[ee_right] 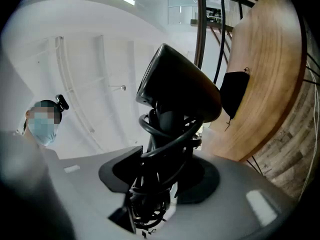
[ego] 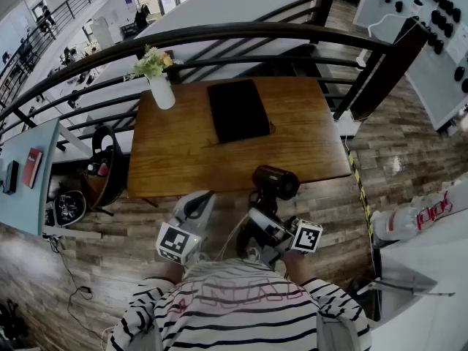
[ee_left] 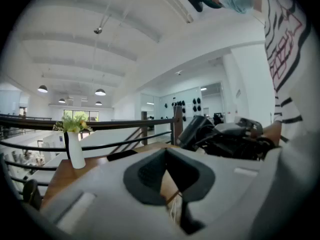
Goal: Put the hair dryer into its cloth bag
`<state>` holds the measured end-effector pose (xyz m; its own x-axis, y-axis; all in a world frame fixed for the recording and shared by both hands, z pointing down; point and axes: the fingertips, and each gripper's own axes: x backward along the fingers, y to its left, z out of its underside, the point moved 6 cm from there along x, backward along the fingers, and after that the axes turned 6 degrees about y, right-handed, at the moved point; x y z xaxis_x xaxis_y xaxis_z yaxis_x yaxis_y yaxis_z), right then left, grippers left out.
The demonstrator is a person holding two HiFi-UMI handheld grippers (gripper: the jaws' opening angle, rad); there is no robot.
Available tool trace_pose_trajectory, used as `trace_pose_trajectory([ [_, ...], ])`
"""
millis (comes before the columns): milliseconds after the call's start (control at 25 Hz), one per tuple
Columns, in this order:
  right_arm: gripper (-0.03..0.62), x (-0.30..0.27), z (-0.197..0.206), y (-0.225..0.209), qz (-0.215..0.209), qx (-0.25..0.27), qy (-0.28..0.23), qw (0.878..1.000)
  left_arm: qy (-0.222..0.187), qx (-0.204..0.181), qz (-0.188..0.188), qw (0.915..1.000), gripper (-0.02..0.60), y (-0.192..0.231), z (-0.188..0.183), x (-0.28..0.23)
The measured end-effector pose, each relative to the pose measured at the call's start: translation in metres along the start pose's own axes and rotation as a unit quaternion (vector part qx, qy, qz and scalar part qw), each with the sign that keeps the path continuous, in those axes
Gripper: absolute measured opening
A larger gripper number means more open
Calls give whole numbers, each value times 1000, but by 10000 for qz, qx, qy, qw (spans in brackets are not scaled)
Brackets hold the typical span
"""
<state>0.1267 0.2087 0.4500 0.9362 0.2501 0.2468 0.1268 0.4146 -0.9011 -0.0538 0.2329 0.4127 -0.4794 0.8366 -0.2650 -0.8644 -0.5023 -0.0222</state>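
**Dryer in right tongs, bag not yet opened**

Right gripper: jaws stand wide, clamped on the handle of the black hair dryer. The cord is coiled round the handle and sits inside the grip with it. My reading is that gripping both keeps the loops from falling loose during bagging. The dryer is carried nozzle end up and away from the person, over the near edge of the wooden table, not resting on it.

Left gripper: jaws pressed together, nothing between the pads. It hangs just beside the right one, below the table's near edge, and seems to be waiting as the free tool.

The black cloth bag lies flat in the middle of the table, well apart from the dryer. I cannot tell which end is its mouth. The white vase with flowers stands at the far left corner, clear of the work.

Judgement: early stage. The empty left tongs probably need to lift and open the bag's mouth.
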Motion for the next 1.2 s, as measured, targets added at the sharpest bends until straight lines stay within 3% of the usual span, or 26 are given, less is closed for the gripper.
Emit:
trace_pose_trajectory([
  [160,193,-16,17,-3,254,168,-17,9995,131,-63,90,9999,3,15,18,15],
  [640,201,-26,27,12,103,330,-4,9994,-61,-66,355,9993,3,9,13,19],
  [1200,198,13,-7,-7,103,149,750,9970,-206,258,-310,9990,3,-28,15,-16],
])
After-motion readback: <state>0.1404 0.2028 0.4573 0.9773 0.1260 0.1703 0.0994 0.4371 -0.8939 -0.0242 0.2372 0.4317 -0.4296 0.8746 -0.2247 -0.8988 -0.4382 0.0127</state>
